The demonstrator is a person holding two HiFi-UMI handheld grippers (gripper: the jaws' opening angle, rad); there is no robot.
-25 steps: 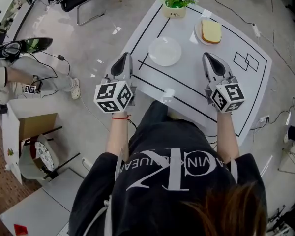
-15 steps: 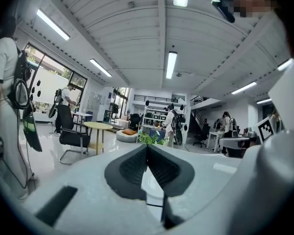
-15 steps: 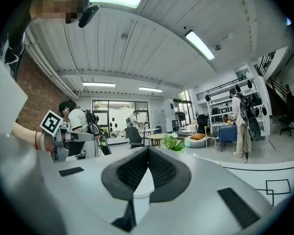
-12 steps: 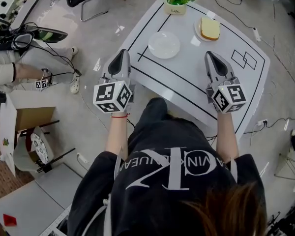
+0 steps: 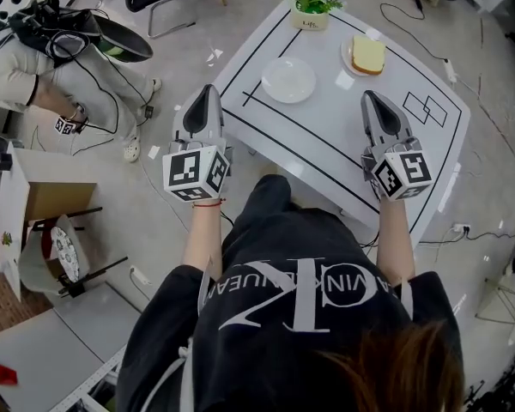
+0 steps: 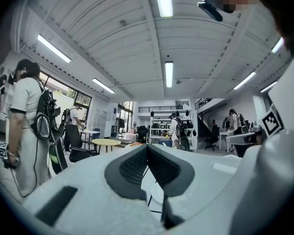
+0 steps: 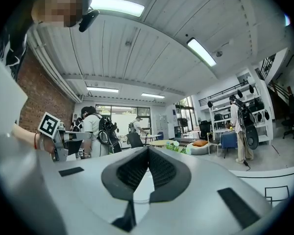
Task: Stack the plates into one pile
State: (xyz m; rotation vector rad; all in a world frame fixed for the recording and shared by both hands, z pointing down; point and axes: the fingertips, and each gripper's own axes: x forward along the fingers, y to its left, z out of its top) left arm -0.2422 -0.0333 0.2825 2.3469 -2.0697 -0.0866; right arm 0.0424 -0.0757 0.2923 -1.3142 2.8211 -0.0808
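Two round plates lying flat and face up on the white table (image 5: 326, 136) — circular, so without long axis or heading. Empty plate (image 5: 289, 80) on the table's far left part, ahead of and between the two grippers, nearer the left gripper (image 5: 208, 91) yet well apart from it. Second plate (image 5: 345, 57), bearing a slice of bread (image 5: 368, 54), farther off toward the far edge, near a potted plant (image 5: 311, 7), ahead of the right gripper (image 5: 371, 97) and well apart from it. Plates separate, not yet stacked. Left gripper beside the table's near-left edge, right gripper over its near-right part — each with jaws pressed fully together and nothing held between them. Compared with a second earlier: plates in the same places on the table, jaws closed then as now, grippers in much the same pose; person at the left (image 5: 34, 58) further into view.
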